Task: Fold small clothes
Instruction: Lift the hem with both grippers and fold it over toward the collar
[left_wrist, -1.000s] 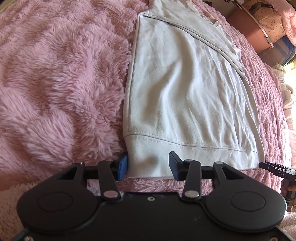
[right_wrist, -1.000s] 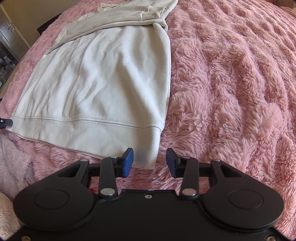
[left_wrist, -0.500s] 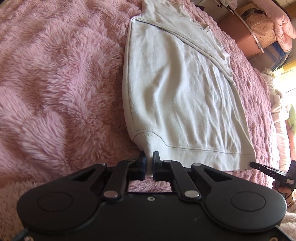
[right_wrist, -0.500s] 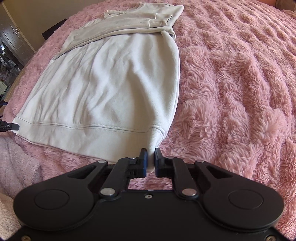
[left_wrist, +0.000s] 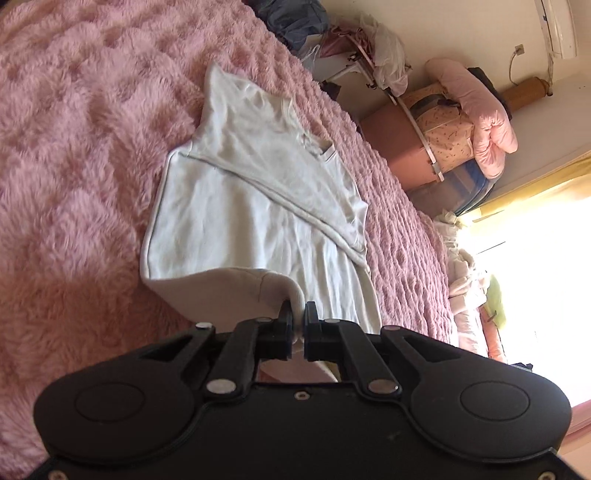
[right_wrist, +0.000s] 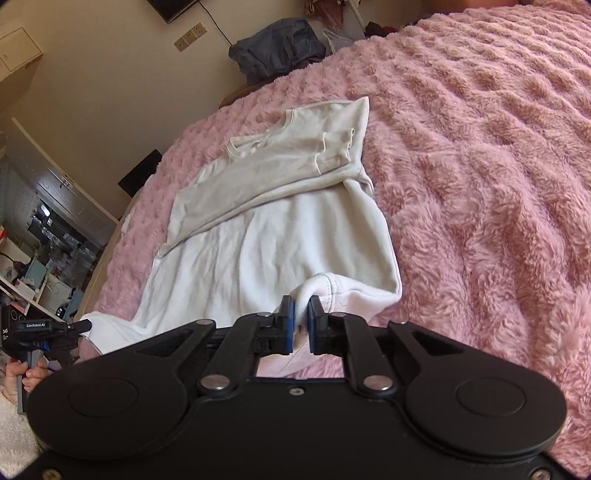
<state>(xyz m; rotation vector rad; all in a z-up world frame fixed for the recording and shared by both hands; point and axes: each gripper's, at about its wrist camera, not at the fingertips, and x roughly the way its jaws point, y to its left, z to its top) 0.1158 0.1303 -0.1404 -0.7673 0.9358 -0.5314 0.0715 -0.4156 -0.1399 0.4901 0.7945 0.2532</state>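
both hem corners have lifted off the bed since a second ago, each pinched in a closed claw: left claw, right claw. white sweatshirt, soft and creased, sleeves folded across, lies on the fluffy pink blanket.

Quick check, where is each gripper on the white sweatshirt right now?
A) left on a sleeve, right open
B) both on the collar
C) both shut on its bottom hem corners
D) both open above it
C: the left gripper and the right gripper each pinch a lifted hem corner of the white sweatshirt.
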